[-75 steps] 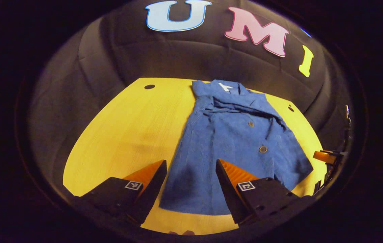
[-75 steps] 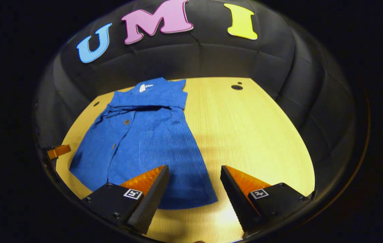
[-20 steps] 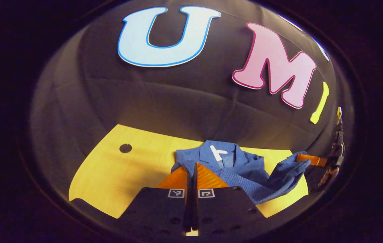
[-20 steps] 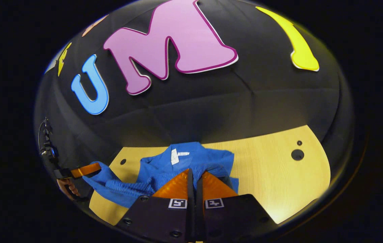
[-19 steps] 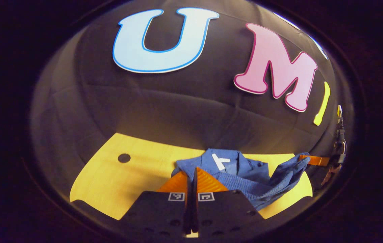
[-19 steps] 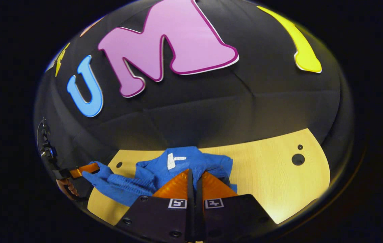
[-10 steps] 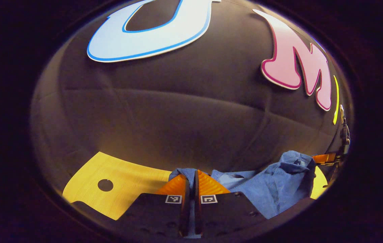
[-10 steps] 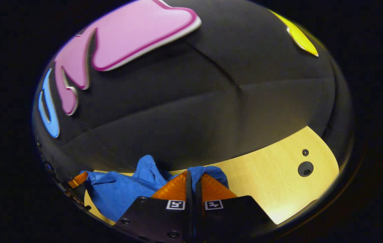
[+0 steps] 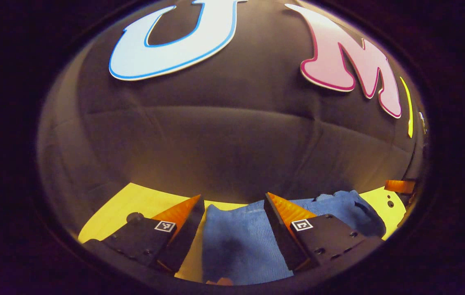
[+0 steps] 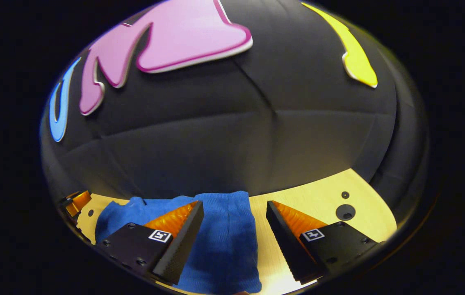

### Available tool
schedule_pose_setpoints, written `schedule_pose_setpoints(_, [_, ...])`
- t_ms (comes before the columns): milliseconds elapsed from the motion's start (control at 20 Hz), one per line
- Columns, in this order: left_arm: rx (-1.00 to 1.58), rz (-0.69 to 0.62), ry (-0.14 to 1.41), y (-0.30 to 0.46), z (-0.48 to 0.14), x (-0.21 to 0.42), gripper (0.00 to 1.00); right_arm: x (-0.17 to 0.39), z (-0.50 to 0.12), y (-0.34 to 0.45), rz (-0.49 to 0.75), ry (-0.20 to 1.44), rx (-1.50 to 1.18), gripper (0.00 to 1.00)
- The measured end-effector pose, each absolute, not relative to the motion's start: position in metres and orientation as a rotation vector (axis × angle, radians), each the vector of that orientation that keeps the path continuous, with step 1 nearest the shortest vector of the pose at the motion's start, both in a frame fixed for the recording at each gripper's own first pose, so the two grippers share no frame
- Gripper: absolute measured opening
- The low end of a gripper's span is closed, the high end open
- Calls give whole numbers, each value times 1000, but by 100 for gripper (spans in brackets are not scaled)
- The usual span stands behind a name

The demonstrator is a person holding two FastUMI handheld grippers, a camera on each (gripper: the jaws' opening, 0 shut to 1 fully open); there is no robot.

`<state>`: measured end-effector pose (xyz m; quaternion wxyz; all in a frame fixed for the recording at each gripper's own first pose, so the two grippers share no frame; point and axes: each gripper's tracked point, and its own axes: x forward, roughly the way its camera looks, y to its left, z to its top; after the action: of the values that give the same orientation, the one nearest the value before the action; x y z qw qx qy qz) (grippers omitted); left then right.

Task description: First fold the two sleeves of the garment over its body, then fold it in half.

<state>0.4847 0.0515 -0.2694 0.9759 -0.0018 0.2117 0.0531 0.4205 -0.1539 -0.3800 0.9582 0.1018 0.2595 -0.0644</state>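
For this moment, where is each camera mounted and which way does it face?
Left gripper view: rides on the left gripper, low over the wooden table, facing the booth wall; its open fingers straddle the blue shirt; the right gripper's fingertip shows far right.
Right gripper view: rides on the right gripper, same heading; open fingers over the shirt's edge; the left gripper's fingertip shows far left.
Shared: the shirt, the table, the wall.

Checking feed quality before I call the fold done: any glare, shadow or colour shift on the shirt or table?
Left gripper view: the blue shirt looks paler, with a dark shadow patch between the tool's fingers; the table reads saturated yellow. Right gripper view: the shirt is deeper blue and the table paler, with glare at its near edge.
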Motion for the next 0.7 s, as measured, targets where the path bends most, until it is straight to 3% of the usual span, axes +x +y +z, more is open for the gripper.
schedule_pose_setpoints(350, [-84,69,279,25,-163,336,84,298,-272,-122,-79,376,77,98])
schedule_pose_setpoints(700, [-127,-94,143,-17,-53,194,80,183,-138,-94,-73,197,63,96])
